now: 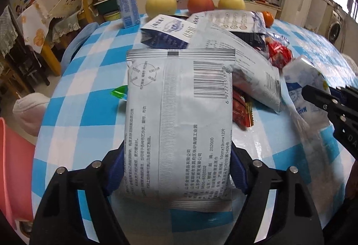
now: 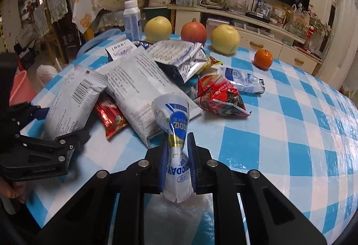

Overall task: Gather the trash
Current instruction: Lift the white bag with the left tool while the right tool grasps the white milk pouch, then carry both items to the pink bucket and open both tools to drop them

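A heap of wrappers is lying at the middle of the table, with a bottle, two pears and a pomegranate standing in a row along the far edge behind it. A tangerine is sitting right of the heap, toward the far right edge. A wipes pack is resting on the heap's left side, nearest the near left edge, and a pouch is sitting raised off the table before the heap.

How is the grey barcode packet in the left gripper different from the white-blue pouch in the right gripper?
The grey barcode packet is wide and flat; the white-blue pouch is narrow and squeezed at its middle. The packet fills wide-set jaws; the pouch sits between nearly closed ones. Both are empty wrappers, gripped.
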`<state>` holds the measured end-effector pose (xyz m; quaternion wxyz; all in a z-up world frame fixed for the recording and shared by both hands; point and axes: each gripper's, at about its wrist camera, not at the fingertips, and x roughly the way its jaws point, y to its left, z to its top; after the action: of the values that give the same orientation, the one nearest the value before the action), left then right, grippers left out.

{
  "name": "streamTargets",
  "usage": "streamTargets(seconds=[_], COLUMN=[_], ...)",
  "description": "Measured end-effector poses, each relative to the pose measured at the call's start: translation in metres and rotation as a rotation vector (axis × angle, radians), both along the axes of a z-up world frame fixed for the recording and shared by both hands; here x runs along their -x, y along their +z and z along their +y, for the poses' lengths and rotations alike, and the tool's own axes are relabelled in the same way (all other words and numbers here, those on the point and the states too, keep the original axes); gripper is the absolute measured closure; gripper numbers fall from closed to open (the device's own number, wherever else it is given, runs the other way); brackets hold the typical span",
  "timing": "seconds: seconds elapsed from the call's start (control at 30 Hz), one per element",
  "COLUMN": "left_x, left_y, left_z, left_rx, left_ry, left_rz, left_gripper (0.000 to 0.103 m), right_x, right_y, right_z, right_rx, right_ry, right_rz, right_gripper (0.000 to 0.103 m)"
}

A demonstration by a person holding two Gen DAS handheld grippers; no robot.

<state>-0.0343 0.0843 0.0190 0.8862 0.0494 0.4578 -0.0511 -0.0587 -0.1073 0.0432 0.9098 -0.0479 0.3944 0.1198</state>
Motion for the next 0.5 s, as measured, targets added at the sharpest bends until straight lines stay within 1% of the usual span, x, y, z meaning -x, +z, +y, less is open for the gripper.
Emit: streamTargets(seconds=[0.1,0.2,0.3,0.4,0.5], left_x=[0.002,0.007,0.012,0.019,0.027], left_y=[0.01,0.026,0.045,0.063,0.077], left_z=[0.013,0.029,0.052,0.085,0.133], left_rx=[0.03,0.061,0.092,0.119,0.138], left_ry=[0.037,0.075,0.137,0.226,0.363], left_rz=[-0.022,-0.06,-0.112,-0.168,-0.212], left_gripper=[0.025,0.025,0.025,0.025,0.025], right_x=[0.006,0.012,0.016,0.02,0.023], right_y=[0.012,0.027,0.044,0.062,0.078], right_z=[0.0,0.005,0.021,0.052,0.093], right_rx=[-0.055,-0.16,-0.251,-0.336,-0.405], right_ry=[0.002,0.017,0.056,0.122,0.209], right_rz=[-0.016,-0.013,-0.017,-0.012,-0.005], right_gripper=[0.085,0.085,0.085,0.085,0.085])
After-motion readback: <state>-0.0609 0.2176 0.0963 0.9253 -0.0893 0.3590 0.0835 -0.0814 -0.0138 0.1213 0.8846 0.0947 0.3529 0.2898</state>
